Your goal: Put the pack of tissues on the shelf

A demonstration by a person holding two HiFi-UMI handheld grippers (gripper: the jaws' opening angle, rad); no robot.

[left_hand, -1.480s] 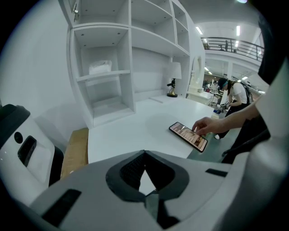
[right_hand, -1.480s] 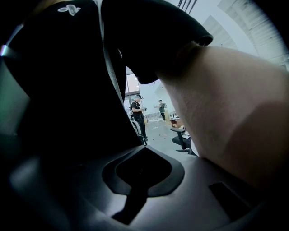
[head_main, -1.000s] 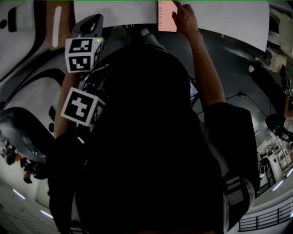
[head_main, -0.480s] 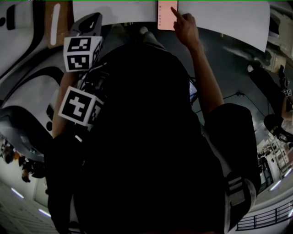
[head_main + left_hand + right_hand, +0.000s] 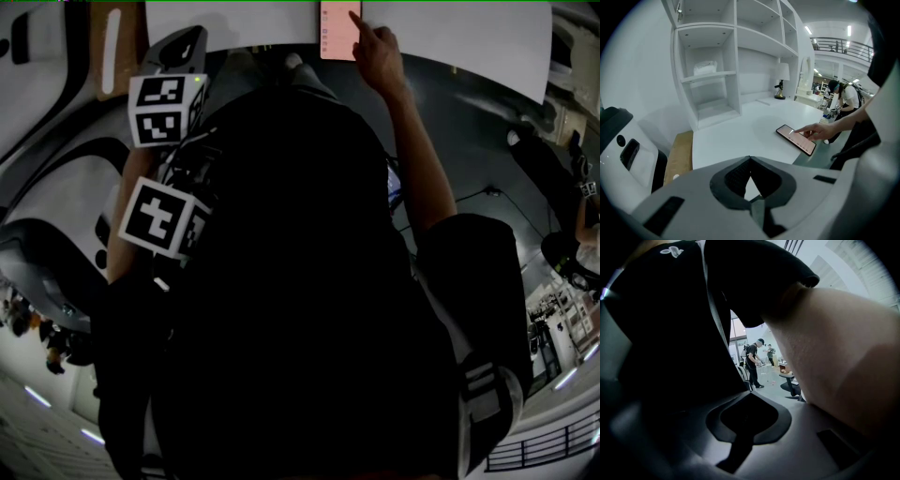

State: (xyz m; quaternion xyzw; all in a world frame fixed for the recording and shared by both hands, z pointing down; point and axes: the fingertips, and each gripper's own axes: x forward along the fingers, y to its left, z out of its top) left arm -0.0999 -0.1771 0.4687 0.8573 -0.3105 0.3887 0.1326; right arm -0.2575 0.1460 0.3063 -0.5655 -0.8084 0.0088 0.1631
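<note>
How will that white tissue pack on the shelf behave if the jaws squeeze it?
The pack of tissues looks rumpled along its top, so it is probably soft: likely to dent under jaws rather than resist. It lies low and wide on the shelf, so tipping or rolling seems unlikely.

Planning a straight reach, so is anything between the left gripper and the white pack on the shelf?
Nothing visible: only bare tabletop lies before the pack. The phone and hand sit off to the right.
</note>
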